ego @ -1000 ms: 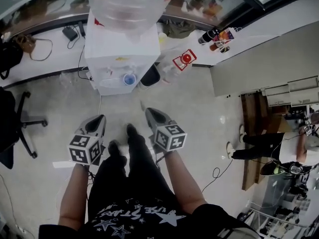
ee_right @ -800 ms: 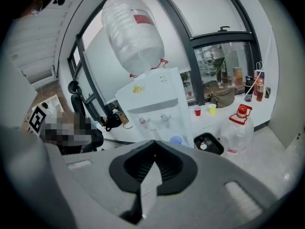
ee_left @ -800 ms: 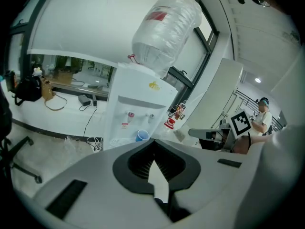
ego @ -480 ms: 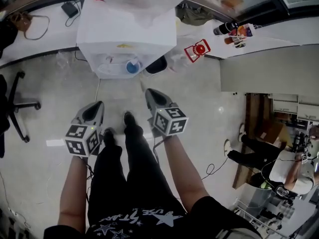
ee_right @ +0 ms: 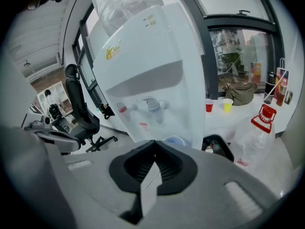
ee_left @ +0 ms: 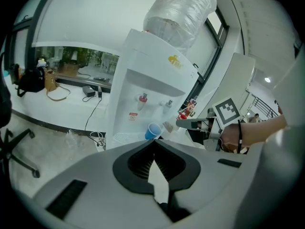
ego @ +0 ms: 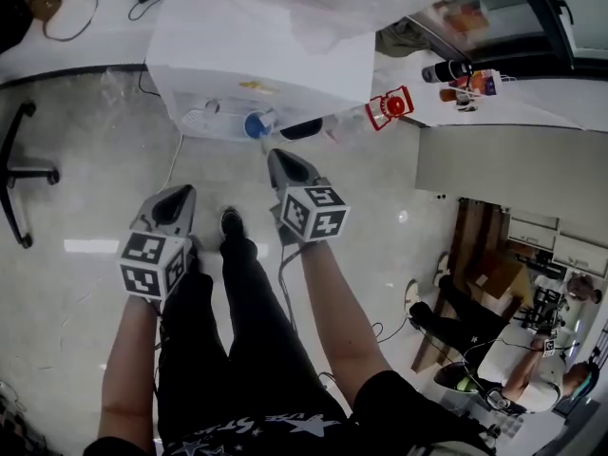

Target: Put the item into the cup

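Both claws pressed together, blue cup just beyond right claw, farther from left claw.

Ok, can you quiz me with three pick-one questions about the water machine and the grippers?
1. The cup at the water dispenser sits: A on its top; B on its tray, under the taps; C on a shelf.
2. That cup is: A blue; B green; C black.
3. The right gripper is: A wide open; B holding a cup; C shut, empty.
Answers: B, the head view shows it on the tray; A, it looks blue in every view; C, its jaws meet with nothing between.
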